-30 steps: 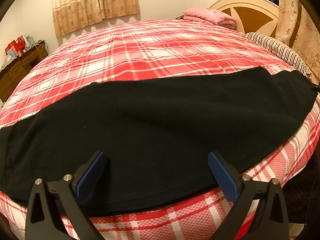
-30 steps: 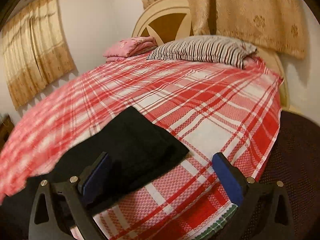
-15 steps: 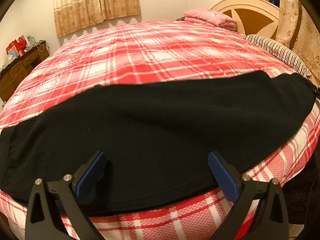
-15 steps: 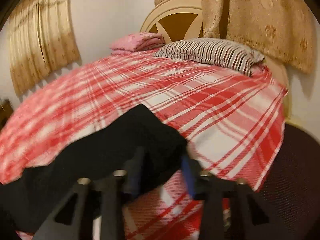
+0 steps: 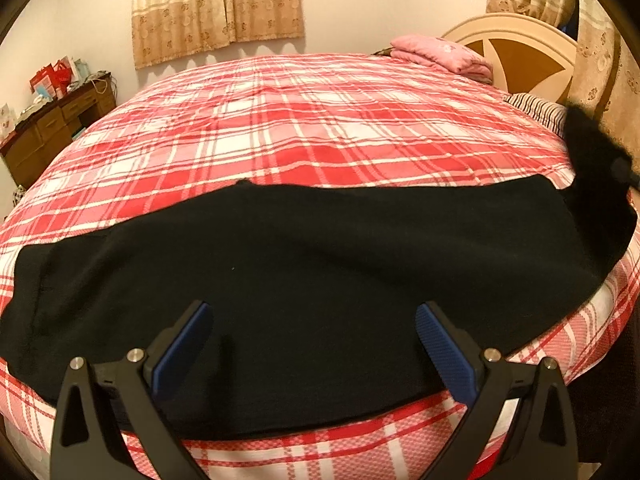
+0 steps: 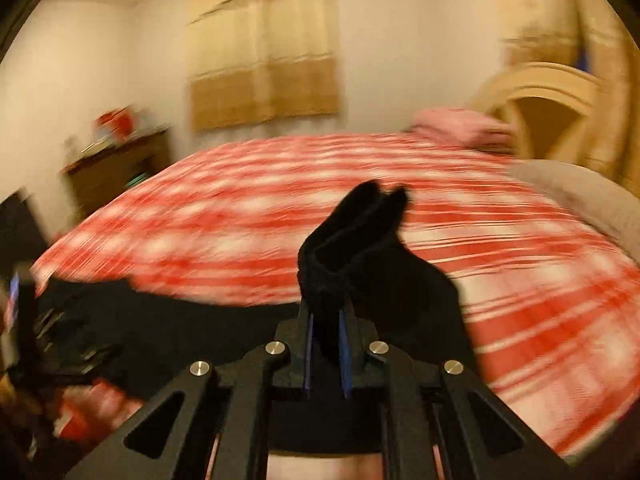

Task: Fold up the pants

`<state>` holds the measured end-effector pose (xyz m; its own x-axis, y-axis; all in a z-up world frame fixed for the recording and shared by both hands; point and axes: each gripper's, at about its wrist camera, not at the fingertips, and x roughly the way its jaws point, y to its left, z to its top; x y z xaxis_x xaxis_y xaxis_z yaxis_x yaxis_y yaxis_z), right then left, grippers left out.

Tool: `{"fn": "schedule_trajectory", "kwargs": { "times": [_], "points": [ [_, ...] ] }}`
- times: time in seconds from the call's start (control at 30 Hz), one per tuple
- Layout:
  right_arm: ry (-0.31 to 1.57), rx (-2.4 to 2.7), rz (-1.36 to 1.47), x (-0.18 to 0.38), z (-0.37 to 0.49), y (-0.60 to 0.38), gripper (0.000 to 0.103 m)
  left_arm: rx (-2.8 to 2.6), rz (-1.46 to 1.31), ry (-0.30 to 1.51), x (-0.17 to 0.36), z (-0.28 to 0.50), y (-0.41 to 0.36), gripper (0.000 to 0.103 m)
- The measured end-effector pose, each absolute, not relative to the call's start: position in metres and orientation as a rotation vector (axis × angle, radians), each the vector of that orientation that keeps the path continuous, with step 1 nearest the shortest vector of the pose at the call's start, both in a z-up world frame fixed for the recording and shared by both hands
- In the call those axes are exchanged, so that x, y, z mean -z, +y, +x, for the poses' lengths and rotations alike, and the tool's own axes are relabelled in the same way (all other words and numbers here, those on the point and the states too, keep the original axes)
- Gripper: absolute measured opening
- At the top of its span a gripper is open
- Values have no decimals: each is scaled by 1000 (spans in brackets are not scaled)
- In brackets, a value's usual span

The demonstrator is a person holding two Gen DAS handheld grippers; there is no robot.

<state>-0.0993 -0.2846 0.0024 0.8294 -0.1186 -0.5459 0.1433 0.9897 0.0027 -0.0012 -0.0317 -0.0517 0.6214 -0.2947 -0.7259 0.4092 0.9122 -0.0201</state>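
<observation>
Black pants (image 5: pixel 304 272) lie stretched left to right along the near edge of a bed with a red plaid cover (image 5: pixel 312 120). My left gripper (image 5: pixel 312 344) is open and hovers just above the middle of the pants, holding nothing. My right gripper (image 6: pixel 326 344) is shut on the right end of the pants (image 6: pixel 352 236) and holds it lifted off the bed; the bunched cloth sticks up past the fingers. That raised end shows at the right edge of the left wrist view (image 5: pixel 592 148). The right wrist view is blurred by motion.
A folded pink blanket (image 5: pixel 444 56) and a striped pillow (image 5: pixel 536 110) lie by the headboard (image 5: pixel 520 48) at the far right. A brown dresser (image 5: pixel 52 120) with clutter stands at the left wall. Curtains (image 5: pixel 218 4) hang behind the bed.
My right gripper closed on the right end of the pants, lifted it off the bed and swung left. My left gripper stayed open and nearly still.
</observation>
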Motion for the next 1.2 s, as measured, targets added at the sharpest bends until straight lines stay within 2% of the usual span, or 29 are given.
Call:
{"fn": "schedule_trajectory", "kwargs": {
  "times": [0.23, 0.43, 0.47, 0.5, 0.53, 0.6, 0.67, 0.7, 0.73, 0.77, 0.8, 0.87, 0.97, 1.13, 1.2],
  "points": [
    [717, -14, 9, 69, -74, -216, 11, 387, 157, 796, 54, 1, -21, 103],
    [732, -22, -43, 83, -77, -210, 14, 390, 133, 827, 63, 7, -17, 103],
    [731, -39, -23, 83, -79, -211, 20, 390, 136, 827, 63, 7, -18, 103],
    [737, -70, 3, 82, -80, -210, 36, 388, 140, 827, 64, 7, -18, 103],
    [745, -106, 28, 80, -80, -208, 59, 389, 142, 827, 65, 7, -18, 103],
    [765, -174, 61, 75, -84, -203, 76, 388, 144, 826, 65, 6, -17, 103],
    [758, -201, 73, 65, -90, -200, 76, 387, 144, 826, 66, 7, -16, 103],
    [735, -207, 100, 58, -93, -205, 71, 387, 143, 825, 66, 7, -15, 103],
    [707, -206, 144, 50, -95, -213, 62, 388, 142, 824, 65, 7, -16, 103],
    [689, -199, 187, 43, -94, -222, 48, 389, 145, 821, 65, 6, -16, 103],
    [665, -174, 247, 36, -92, -238, 41, 391, 150, 816, 64, 6, -18, 103],
    [657, -119, 297, 33, -82, -260, 41, 400, 160, 806, 63, 4, -21, 103],
    [695, -70, 305, 43, -61, -277, 34, 428, 170, 795, 59, -1, -30, 103],
    [789, -184, 318, 81, -34, -250, 34, 477, 199, 743, 42, -8, -49, 103],
    [750, -167, 285, 83, -42, -239, 37, 501, 210, 714, 34, -7, -58, 103]
  ]
}}
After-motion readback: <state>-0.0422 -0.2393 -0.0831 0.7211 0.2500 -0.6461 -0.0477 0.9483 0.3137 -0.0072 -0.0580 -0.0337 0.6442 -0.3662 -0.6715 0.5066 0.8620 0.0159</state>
